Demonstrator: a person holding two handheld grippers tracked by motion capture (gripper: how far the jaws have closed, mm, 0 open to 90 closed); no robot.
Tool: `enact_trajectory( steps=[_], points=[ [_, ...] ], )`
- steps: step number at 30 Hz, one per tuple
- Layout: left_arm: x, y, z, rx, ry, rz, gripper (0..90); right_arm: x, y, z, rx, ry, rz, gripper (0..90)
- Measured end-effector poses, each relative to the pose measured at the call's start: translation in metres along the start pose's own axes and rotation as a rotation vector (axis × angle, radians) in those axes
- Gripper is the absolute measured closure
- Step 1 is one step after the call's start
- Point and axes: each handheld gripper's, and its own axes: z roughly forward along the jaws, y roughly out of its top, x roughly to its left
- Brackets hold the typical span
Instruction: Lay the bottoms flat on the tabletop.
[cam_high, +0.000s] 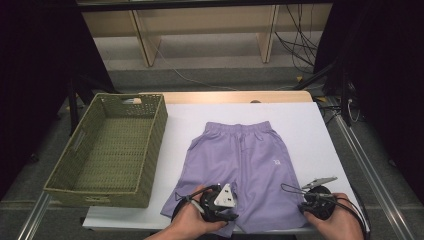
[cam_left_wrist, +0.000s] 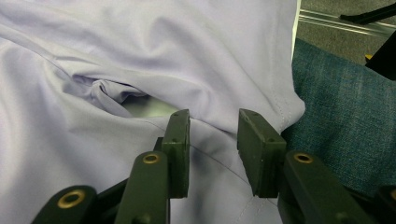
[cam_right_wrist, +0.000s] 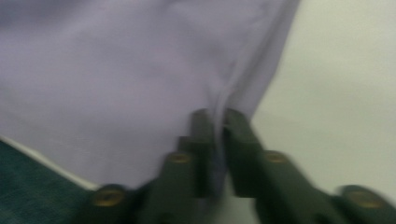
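I counted one pair of lilac shorts (cam_high: 242, 167) flat on the white table (cam_high: 310, 135), one wicker basket (cam_high: 112, 150) left; left gripper (cam_left_wrist: 212, 135) stood parted over the near hem, right gripper (cam_right_wrist: 218, 122) pinched the right edge.

Shorts (cam_high: 240, 165) flat on table (cam_high: 310, 135), waistband far from both claws. Left gripper (cam_high: 218, 202) over near left leg hem; right gripper (cam_high: 316, 201) at near right hem. Basket (cam_high: 112, 150) left of left gripper, beside shorts.
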Motion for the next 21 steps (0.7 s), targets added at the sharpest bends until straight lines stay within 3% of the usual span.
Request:
enact_trajectory(
  steps=[2,5,10,12,14,15,17,21],
  points=[
    [0.0,0.0,0.0,-0.001,0.0,0.0,64.3,0.002,0.0,-0.001,0.006,-0.011,-0.03,90.0],
    [0.0,0.0,-0.001,-0.004,0.002,-0.003,64.3,-0.002,0.001,-0.005,0.019,0.007,0.011,90.0],
    [0.003,0.0,-0.003,-0.006,0.011,-0.011,64.0,-0.017,-0.003,-0.013,0.048,-0.002,0.044,90.0],
    [0.004,0.0,-0.003,-0.003,0.014,-0.012,63.4,-0.019,-0.004,-0.012,0.048,0.008,0.043,82.4],
    [0.005,0.0,-0.004,-0.002,0.016,-0.016,62.3,-0.017,-0.003,-0.012,0.0,0.0,0.068,75.9],
    [0.006,-0.001,-0.005,-0.003,0.02,-0.02,61.9,-0.017,-0.002,-0.014,-0.004,-0.01,0.038,75.7],
    [0.01,-0.003,-0.008,0.004,0.028,-0.029,61.2,-0.01,0.002,-0.017,-0.085,-0.005,0.005,73.3],
    [0.017,-0.009,-0.013,0.022,0.041,-0.056,59.3,0.016,0.015,-0.013,-0.195,0.155,-0.054,65.9]
  ],
)
